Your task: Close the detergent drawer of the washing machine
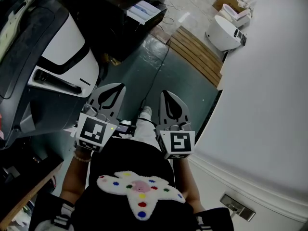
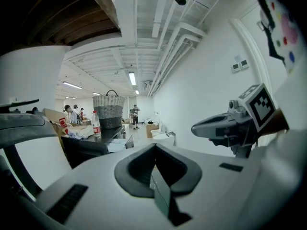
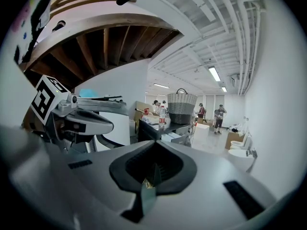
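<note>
Grey-green floor (image 1: 144,66) fills the middle of the head view, crossed by a thin black cable (image 1: 161,69). Both grippers hang low in the frame before the person's dark shirt. The left gripper (image 1: 111,94) and the right gripper (image 1: 168,102) are each clenched on nothing, jaws pressed together.

The white and black washing machine (image 1: 67,42) stands at upper left, well apart from the right gripper and nearer the left one. A white ledge with a black bar (image 1: 55,82) juts from it; whether this is the detergent drawer cannot be told.

At the upper right are wooden slats (image 1: 197,54) and a white toilet (image 1: 224,32) beside a curved white wall (image 1: 269,81). In the left gripper view, a dark worktop (image 2: 96,140) carries a woven basket (image 2: 109,110) and a bottle (image 2: 96,123).
</note>
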Tool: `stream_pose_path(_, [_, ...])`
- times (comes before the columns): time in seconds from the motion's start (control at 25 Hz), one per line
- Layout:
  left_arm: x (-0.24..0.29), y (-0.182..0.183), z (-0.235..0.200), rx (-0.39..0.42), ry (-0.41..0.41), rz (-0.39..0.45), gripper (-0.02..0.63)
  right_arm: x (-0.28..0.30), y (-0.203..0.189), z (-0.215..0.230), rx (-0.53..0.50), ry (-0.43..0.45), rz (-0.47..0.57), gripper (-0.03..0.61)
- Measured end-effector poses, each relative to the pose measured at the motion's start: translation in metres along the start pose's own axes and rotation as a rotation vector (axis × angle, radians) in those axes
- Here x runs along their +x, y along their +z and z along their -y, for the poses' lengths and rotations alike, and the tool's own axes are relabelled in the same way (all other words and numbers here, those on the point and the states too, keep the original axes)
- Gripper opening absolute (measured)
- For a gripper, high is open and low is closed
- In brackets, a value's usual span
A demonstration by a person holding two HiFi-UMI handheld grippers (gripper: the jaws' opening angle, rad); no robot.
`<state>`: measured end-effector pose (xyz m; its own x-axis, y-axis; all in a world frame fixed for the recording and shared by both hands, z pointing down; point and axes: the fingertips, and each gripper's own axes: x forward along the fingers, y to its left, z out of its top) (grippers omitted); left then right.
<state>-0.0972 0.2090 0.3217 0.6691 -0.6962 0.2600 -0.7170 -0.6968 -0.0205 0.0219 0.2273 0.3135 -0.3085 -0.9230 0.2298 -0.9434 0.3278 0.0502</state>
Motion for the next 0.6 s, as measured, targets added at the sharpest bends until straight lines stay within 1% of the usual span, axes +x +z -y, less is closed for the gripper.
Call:
stream_pose_path(0.16, [-0.001,0.001,-0.004,0.002,0.011,0.004,0.011,0.004,0.0,0.0,0.002,0.003,-0.004,0.005])
stream_pose_path(0.36, [-0.002,-0.002,-0.011,-0.009,0.044,-0.002,0.011,0.016,0.003,-0.003,0.009,0.037,0.011,0.005])
stream_pose_path(0.48, [0.003,-0.003,-0.017,-0.018,0.061,-0.01,0.011,0.025,0.007,-0.003,0.002,0.066,0.021,0.005])
stream_pose_path(0.6, [0.012,0.0,-0.021,-0.014,0.069,-0.009,0.011,0.037,0.011,0.003,0.003,0.076,0.025,0.005])
